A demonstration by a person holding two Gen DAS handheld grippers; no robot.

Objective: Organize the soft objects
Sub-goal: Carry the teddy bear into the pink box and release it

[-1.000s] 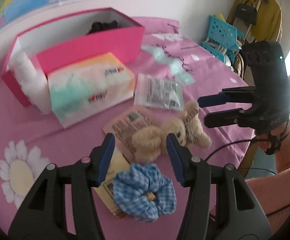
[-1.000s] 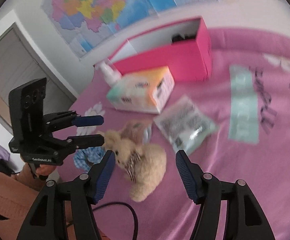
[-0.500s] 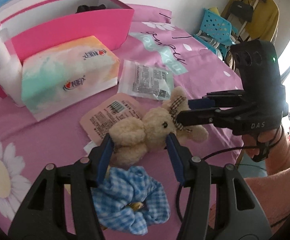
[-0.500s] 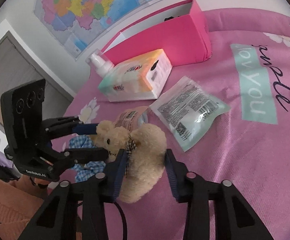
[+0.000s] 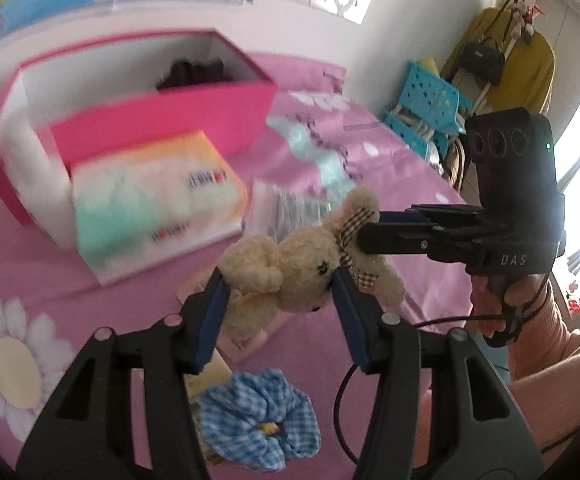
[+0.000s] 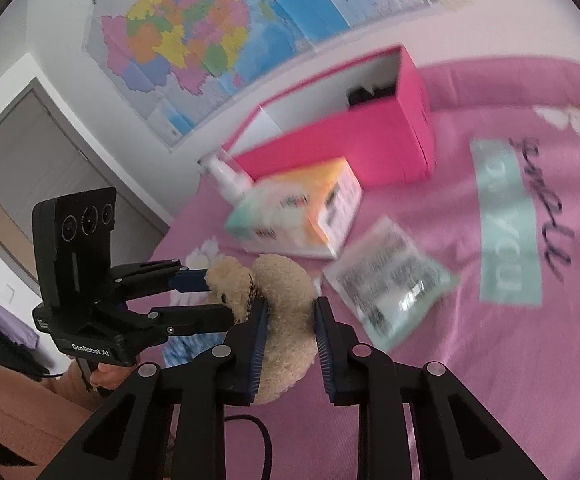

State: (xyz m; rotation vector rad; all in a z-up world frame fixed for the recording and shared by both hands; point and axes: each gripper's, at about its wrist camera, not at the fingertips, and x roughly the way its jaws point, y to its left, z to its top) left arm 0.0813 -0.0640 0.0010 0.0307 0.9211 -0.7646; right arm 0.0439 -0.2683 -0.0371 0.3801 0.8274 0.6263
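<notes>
Left wrist view
- Left gripper (image 5: 280, 298): pinching the head end of the teddy bear (image 5: 290, 276) between its blue pads.
- Right gripper (image 5: 366, 228): reaching in from the right, clamping the bear's body by the checked bow; jaws have just been closing on the bear.
- Teddy bear: hanging lifted above the pink bedcover (image 5: 30, 264), held at both ends.
- Blue gingham scrunchie (image 5: 260, 420): lying near, below the left gripper.
- Tissue pack (image 5: 154, 204): sitting left of the bear, just in front of the pink box (image 5: 162, 132).
- Pink box: standing open at the far left, a dark item inside.

Right wrist view
- Right gripper (image 6: 290, 328): squeezing the bear's (image 6: 286, 292) body between narrowed pads.
- Left gripper (image 6: 214, 298): coming in from the left, gripping the head.
- Clear packet (image 6: 390, 284): lying right of the bear on the bedcover (image 6: 490, 360).
- Tissue pack (image 6: 298, 212): resting beyond the bear, the pink box (image 6: 342, 140) behind it.
- Wall map (image 6: 218, 28): hanging far behind.
</notes>
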